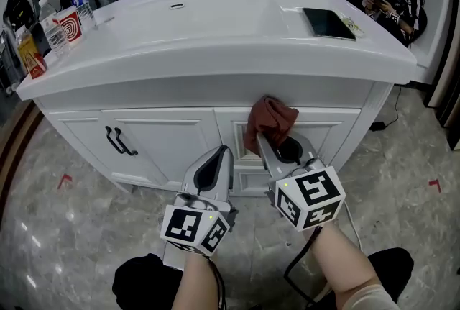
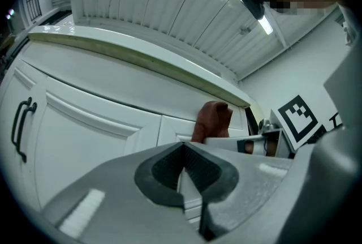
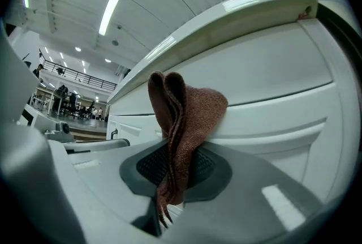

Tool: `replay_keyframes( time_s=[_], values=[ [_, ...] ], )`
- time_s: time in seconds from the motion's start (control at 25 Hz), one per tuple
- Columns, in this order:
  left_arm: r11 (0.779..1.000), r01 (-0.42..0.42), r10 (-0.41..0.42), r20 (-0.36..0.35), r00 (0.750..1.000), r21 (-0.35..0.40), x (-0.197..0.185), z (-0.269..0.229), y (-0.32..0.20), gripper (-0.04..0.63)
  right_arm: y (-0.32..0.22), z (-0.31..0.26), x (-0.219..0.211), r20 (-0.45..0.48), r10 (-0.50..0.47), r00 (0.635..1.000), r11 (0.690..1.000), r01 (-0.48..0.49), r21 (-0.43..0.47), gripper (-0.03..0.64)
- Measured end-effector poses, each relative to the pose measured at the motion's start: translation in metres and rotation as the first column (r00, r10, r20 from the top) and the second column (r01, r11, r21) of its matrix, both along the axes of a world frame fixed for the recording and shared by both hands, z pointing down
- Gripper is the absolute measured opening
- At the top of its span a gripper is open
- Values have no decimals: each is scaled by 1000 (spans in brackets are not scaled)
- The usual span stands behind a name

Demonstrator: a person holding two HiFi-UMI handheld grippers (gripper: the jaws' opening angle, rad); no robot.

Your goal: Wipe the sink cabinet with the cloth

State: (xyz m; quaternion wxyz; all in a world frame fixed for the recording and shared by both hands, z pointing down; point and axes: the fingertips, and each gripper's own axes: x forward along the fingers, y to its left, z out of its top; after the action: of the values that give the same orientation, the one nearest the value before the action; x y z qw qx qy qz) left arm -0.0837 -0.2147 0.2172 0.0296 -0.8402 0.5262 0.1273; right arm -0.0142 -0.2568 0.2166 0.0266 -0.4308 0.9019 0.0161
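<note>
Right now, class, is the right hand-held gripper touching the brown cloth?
Touching. The right gripper view shows the brown cloth clamped between the closed jaws of the right hand-held gripper, with its lower edge hanging below them.

The room was bright and evenly lit by ceiling tube lamps (image 3: 109, 12). The counter (image 1: 215, 21) carried a soft glare, and the cabinet (image 1: 158, 136) front under its overhang lay in mild shade. Small glints dotted the floor (image 1: 43, 229). Both gripper views bulged like a fisheye, with black corners. The cloth (image 3: 186, 118) weave was sharp, but the near jaw surfaces looked soft.
</note>
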Motion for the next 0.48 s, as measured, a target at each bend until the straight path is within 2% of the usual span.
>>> replay_keyframes(
  time_s=[0.32,0.48],
  values=[
    [999,-38,39,46,998,-21,21,15,3,0,-2,5,68,-43,116,992,993,-116,-3,81],
    [996,-83,85,108,991,-16,40,22,5,0,-2,3,104,-37,209,977,978,-209,0,81]
  ],
)
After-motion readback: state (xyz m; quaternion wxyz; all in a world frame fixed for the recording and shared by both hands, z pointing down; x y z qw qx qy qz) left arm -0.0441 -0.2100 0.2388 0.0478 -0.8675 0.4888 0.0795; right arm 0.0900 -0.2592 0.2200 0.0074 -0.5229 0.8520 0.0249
